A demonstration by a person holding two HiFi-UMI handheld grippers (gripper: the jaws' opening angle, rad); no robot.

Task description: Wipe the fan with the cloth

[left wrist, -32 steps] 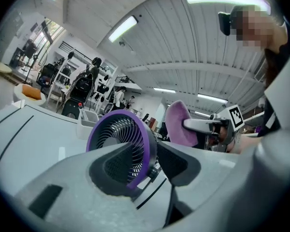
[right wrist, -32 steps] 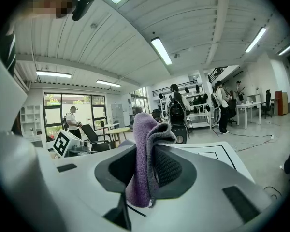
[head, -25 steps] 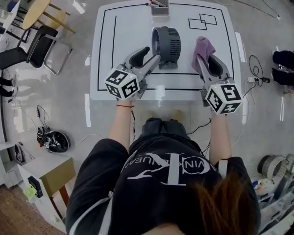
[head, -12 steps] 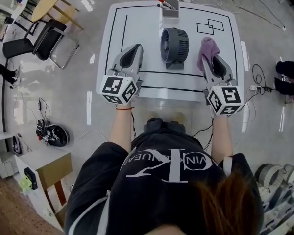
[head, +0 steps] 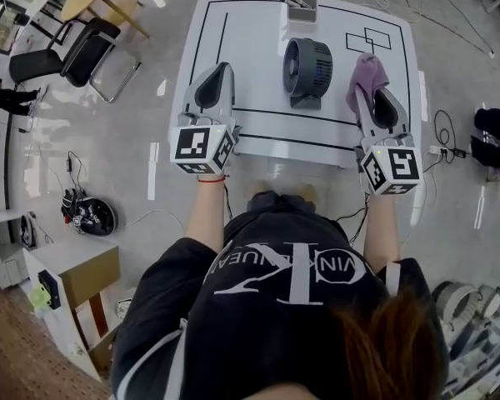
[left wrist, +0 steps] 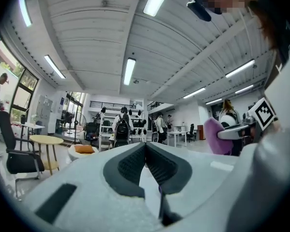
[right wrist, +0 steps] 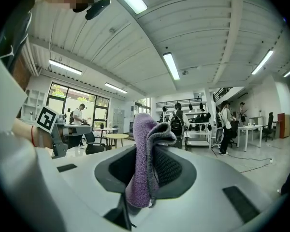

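The left tool has drawn away to the left of the fan, which stands alone at the upper centre of the tabletop, and has closed on nothing, while the right tool grips the purple cloth just right of the fan, so wiping can probably begin

My head camera looks steeply down on the table from well above, while the cameras on the left gripper and right gripper, 2 close views, face level across the hall, each catching the other gripper at its edge.
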